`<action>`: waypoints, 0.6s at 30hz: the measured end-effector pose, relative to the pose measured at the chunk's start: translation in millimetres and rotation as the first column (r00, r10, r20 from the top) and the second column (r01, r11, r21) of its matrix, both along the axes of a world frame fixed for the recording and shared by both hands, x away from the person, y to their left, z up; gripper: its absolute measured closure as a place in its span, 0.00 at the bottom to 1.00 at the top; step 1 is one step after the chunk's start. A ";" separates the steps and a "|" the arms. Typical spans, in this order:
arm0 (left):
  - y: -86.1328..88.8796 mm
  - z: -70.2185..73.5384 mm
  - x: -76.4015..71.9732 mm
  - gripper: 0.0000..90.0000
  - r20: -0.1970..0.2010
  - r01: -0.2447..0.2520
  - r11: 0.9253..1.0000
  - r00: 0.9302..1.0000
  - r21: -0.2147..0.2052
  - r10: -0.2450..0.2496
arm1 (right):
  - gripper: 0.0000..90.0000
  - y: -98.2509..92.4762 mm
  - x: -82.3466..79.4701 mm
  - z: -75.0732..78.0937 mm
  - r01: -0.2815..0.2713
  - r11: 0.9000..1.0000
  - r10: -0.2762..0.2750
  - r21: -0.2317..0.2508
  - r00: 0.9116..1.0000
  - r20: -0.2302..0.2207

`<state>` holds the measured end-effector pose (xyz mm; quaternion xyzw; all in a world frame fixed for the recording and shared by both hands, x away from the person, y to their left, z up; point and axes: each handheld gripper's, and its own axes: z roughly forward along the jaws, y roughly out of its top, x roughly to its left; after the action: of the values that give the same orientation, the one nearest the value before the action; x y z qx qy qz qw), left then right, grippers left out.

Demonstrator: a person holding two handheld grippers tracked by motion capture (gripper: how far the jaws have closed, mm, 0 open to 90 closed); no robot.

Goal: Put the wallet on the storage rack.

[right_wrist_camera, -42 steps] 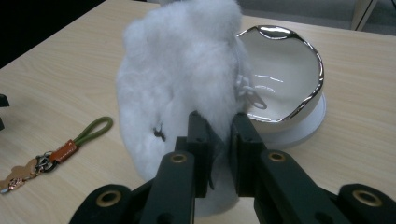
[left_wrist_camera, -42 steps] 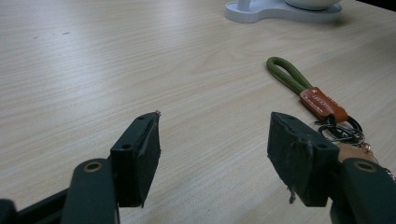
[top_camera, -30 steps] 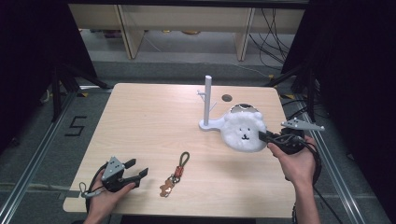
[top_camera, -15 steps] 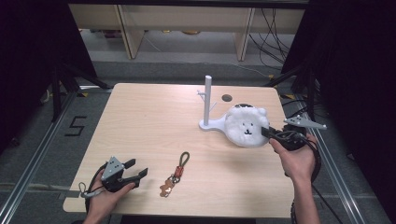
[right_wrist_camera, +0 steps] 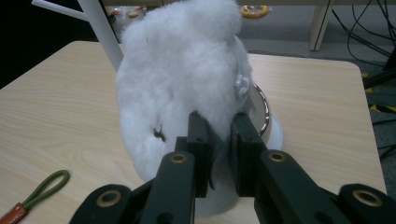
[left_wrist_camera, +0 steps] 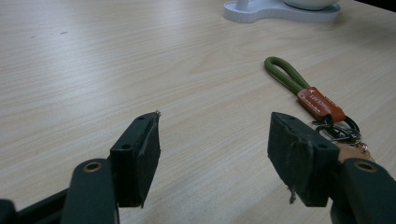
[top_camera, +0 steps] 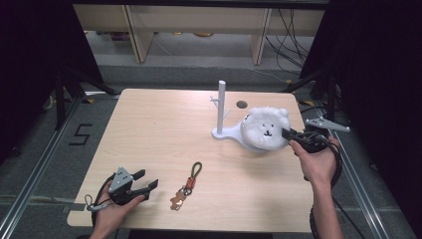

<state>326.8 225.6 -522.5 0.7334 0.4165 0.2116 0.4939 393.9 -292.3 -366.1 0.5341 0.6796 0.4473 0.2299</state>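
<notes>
While the left gripper [top_camera: 142, 185] is resting at the near left corner of the wooden table [top_camera: 159, 124], a hand [top_camera: 112, 214] is holding it from below and its jaws are standing wide apart with nothing between them. Just to the right of it, a keychain [top_camera: 186, 181] is lying flat on the table, apart from the jaws; in the left gripper view its green cord loop [left_wrist_camera: 285, 74] is pointing away toward the far side, and an orange leather tab [left_wrist_camera: 322, 103] is joining the loop to the metal rings. Farther away and on the right side, the right gripper [top_camera: 287, 133] is being held by the other hand [top_camera: 316, 162], and its jaws are closing narrowly on the near right edge of a white fluffy bear pouch [top_camera: 264, 128]. In the right gripper view the fur of the pouch [right_wrist_camera: 182, 88] is being pinched between the two black jaws. This pouch is leaning over the base of a white stand [top_camera: 221, 107], whose upright post is rising just left of it. Beyond the stand, a small dark hole [top_camera: 242, 104] is showing in the table near its far edge.
</notes>
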 end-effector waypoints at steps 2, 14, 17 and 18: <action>-0.5 -0.5 0.5 0.38 0.002 0.007 1.000 1.000 -0.006 -0.007 | 0.90 -1.6 4.7 1.3 -0.001 1.000 0.001 -0.022 1.000 0.016; -0.5 -0.6 0.4 0.38 0.004 0.010 1.000 1.000 -0.012 -0.010 | 0.90 -1.4 29.5 -0.8 0.039 0.999 -0.039 -0.008 0.999 -0.007; 0.0 0.0 0.0 0.38 -0.001 0.004 1.000 1.000 -0.007 -0.004 | 0.90 -3.8 36.5 -4.7 0.035 0.999 -0.034 -0.040 0.999 0.008; -0.1 0.0 0.0 0.38 -0.001 0.005 1.000 1.000 -0.004 -0.005 | 0.90 -2.7 39.7 -7.7 0.049 0.998 -0.049 -0.028 0.999 -0.016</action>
<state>326.8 225.5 -522.5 0.7334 0.4154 0.2091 0.4958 433.6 -294.9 -373.7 0.5511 0.6743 0.4276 0.2423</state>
